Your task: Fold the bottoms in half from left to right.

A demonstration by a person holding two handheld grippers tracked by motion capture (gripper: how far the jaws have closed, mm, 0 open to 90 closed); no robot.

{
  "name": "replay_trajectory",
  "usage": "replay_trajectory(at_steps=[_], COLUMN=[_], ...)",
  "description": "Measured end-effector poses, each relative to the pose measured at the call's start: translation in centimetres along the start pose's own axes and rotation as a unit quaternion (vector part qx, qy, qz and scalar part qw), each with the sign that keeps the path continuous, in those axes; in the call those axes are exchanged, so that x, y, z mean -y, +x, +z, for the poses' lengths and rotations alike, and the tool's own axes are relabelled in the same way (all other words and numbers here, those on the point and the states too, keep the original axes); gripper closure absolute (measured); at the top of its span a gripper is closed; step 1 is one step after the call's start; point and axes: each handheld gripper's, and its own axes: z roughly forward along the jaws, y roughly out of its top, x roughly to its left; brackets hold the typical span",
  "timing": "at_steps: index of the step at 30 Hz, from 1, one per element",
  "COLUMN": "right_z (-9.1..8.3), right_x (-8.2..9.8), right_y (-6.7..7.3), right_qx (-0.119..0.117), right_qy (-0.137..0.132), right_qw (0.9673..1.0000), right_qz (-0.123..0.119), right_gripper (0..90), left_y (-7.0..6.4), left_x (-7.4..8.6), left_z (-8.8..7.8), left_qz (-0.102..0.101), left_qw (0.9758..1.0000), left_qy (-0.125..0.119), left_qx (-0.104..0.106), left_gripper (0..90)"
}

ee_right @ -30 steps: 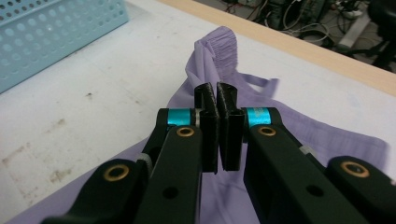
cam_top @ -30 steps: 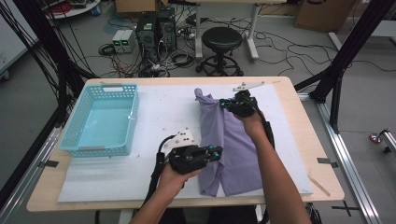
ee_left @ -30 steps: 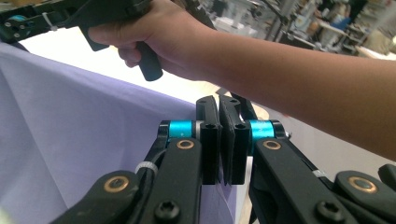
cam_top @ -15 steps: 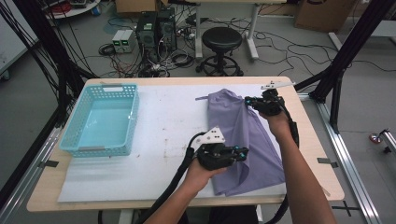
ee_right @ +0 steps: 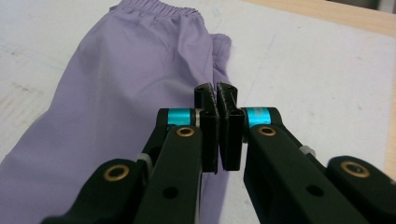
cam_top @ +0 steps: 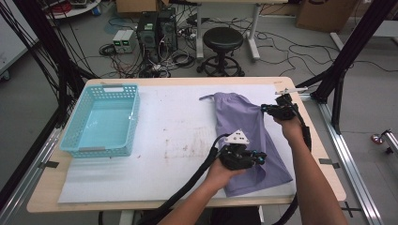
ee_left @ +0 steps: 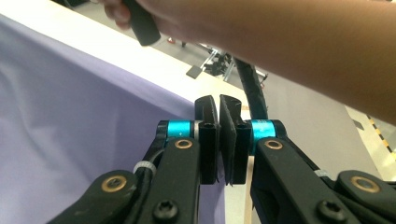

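Both grippers sit closed at the right of the high view: the left gripper (cam_top: 253, 158) low on the purple garment (cam_top: 239, 124), the right gripper (cam_top: 270, 108) at its upper right edge, and whether cloth is pinched between either pair of jaws I cannot tell. That garment lies lengthwise on the white mat (cam_top: 178, 136), right of centre, waistband toward the top. Farther left stands a turquoise basket (cam_top: 101, 150), with a black stool (cam_top: 223, 40) beyond the table's far edge.

A lab: black frame struts (cam_top: 349, 47) around the table; computer towers (cam_top: 157, 29) and loose cables (cam_top: 291, 44) on the floor.
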Motion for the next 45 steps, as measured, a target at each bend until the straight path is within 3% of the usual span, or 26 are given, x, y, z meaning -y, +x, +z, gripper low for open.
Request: replay_trajectory(at_steps=[5, 6, 7, 9, 10, 11, 13, 16, 21, 26, 29, 33, 34, 35, 37, 40, 43, 44, 45], right_z=[0.7, 0.8, 1.1, 1.1, 0.8, 0.8, -0.2, -1.0, -2.7, -4.4, -5.0, -5.3, -5.4, -5.4, -5.4, -5.4, -5.5, -5.6, -5.6], right_x=[0.4, 0.5, 0.9, 1.1, 1.5, 1.5, 1.9, 2.1, 3.1, 5.3, 7.2, 9.2, 10.1, 10.1, 11.5, 12.3, 12.9, 13.2, 13.2], right_y=[-0.1, 0.0, 0.1, 0.0, -0.2, -0.2, -0.6, -0.7, -0.2, 1.5, 2.6, 3.9, 4.7, 4.7, 6.1, 7.1, 8.3, 8.6, 8.6], right_qx=[0.016, 0.019, 0.030, 0.031, 0.032, 0.032, 0.035, 0.039, 0.028, 0.013, 0.007, -0.003, -0.007, -0.007, -0.006, -0.006, -0.010, -0.013, -0.013], right_qy=[0.023, 0.019, 0.027, 0.027, 0.021, 0.021, 0.002, -0.006, -0.022, -0.034, -0.041, -0.046, -0.045, -0.045, -0.042, -0.035, -0.029, -0.031, -0.031], right_qw=[0.9996, 0.9996, 0.9992, 0.9992, 0.9992, 0.9992, 0.9992, 0.9990, 0.9993, 0.9993, 0.9991, 0.9990, 0.9990, 0.9990, 0.9990, 0.9991, 0.9980, 0.9982, 0.9982], right_qz=[0.002, -0.001, -0.003, -0.001, 0.009, 0.009, 0.020, 0.023, 0.015, -0.001, -0.004, 0.001, 0.003, 0.003, -0.011, -0.023, -0.055, -0.050, -0.050], right_gripper=[88.6, 88.6, 87.8, 86.5, 75.2, 75.2, 68.4, 66.1, 63.7, 63.7, 59.3, 49.2, 40.8, 40.8, 32.5, 28.8, 29.4, 42.0, 42.0], left_y=[0.2, 0.3, 0.4, 0.8, 1.4, 1.4, 2.2, 3.4, 5.1, 6.0, 6.5, 6.5, 6.5, 6.5, 6.5, 6.7, 6.7, 6.7, 6.6], left_x=[0.5, 0.6, 0.7, 1.1, 1.6, 1.6, 2.1, 2.8, 3.7, 4.3, 4.6, 4.7, 4.8, 4.8, 5.1, 5.9, 7.1, 7.4, 7.9], left_z=[0.9, 0.9, 0.8, 0.2, -0.7, -0.7, -1.9, -4.0, -7.2, -9.8, -11.3, -13.5, -14.6, -14.6, -15.6, -17.0, -18.0, -18.3, -18.6], left_qz=[0.008, 0.008, 0.009, 0.015, 0.016, 0.016, 0.014, 0.008, -0.006, -0.003, 0.005, 0.014, 0.013, 0.013, 0.013, 0.011, -0.009, -0.010, -0.009], left_qw=[0.9996, 0.9993, 0.9988, 0.9974, 0.9956, 0.9956, 0.9932, 0.9892, 0.9835, 0.9800, 0.9782, 0.9757, 0.9751, 0.9751, 0.9739, 0.9742, 0.9740, 0.9741, 0.9733], left_qy=[0.021, 0.026, 0.032, 0.038, 0.037, 0.037, 0.036, 0.025, 0.012, -0.004, -0.009, -0.033, -0.045, -0.045, -0.046, -0.050, -0.066, -0.066, -0.066], left_qx=[-0.016, -0.025, -0.036, -0.060, -0.085, -0.085, -0.110, -0.144, -0.181, -0.199, -0.207, -0.216, -0.217, -0.217, -0.222, -0.220, -0.216, -0.216, -0.220], left_gripper=[82.2, 80.0, 70.5, 67.3, 58.7, 56.0, 54.3, 53.2, 51.0, 50.9, 50.3, 43.3, 37.9, 32.8, 25.3, 25.3, 25.7, 26.5, 26.5])
